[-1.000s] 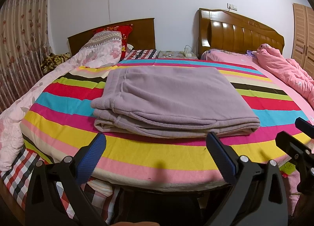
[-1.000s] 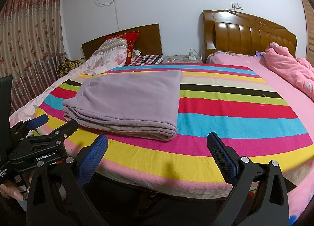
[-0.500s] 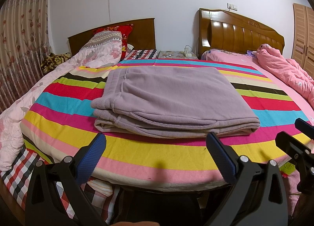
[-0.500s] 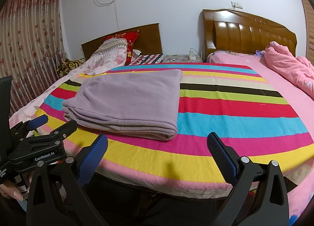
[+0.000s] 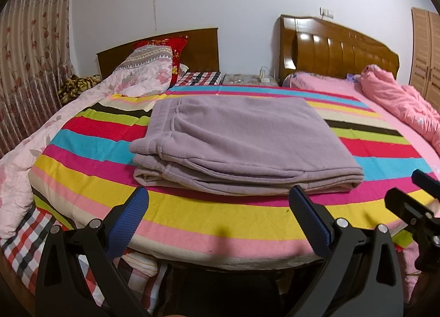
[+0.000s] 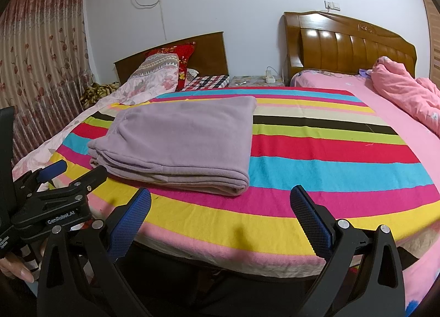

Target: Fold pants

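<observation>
Nothing has shifted since the earlier frames: our grippers hang where they were, and the folded lilac fleece pants [image 5: 242,146] lie unmoved. We see them as a flat layered rectangle in the middle of the left wrist frame, and left of centre in the right wrist frame [image 6: 178,141], resting on the rainbow-striped blanket [image 5: 90,141] that covers the bed. Our left gripper [image 5: 218,216] sits low in its frame, its blue-padded fingers [image 5: 129,218] spread wide with nothing between them, short of the bed's near edge. Our right gripper [image 6: 220,216] is equally wide apart and empty. At the right of both frames lies a crumpled pink quilt [image 5: 398,102]; a floral pillow [image 5: 148,69] sits at the upper left.
</observation>
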`<state>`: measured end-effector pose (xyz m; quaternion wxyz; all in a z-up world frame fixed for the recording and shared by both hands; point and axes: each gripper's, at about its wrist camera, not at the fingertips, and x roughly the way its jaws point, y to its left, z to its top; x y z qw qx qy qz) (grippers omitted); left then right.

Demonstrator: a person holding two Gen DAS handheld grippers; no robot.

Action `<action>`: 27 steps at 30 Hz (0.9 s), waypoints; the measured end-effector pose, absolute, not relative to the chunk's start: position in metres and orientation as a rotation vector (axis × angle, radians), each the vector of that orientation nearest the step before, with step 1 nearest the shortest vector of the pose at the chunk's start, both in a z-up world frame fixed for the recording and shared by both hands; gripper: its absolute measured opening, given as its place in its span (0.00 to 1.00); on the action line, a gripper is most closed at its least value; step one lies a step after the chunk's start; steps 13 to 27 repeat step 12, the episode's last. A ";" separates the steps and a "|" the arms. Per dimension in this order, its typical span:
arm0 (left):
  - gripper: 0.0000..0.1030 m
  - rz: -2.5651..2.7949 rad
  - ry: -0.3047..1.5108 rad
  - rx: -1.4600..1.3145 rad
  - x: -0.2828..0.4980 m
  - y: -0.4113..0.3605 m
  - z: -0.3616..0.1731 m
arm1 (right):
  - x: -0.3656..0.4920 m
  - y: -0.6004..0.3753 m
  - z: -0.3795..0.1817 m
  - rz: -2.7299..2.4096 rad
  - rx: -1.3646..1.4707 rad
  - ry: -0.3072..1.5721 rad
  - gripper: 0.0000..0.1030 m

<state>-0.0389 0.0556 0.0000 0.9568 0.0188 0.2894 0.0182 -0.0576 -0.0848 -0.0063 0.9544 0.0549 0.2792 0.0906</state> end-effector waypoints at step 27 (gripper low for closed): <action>0.99 0.029 0.597 -0.004 -0.036 0.062 0.002 | -0.064 -0.080 -0.007 0.184 0.117 0.566 0.95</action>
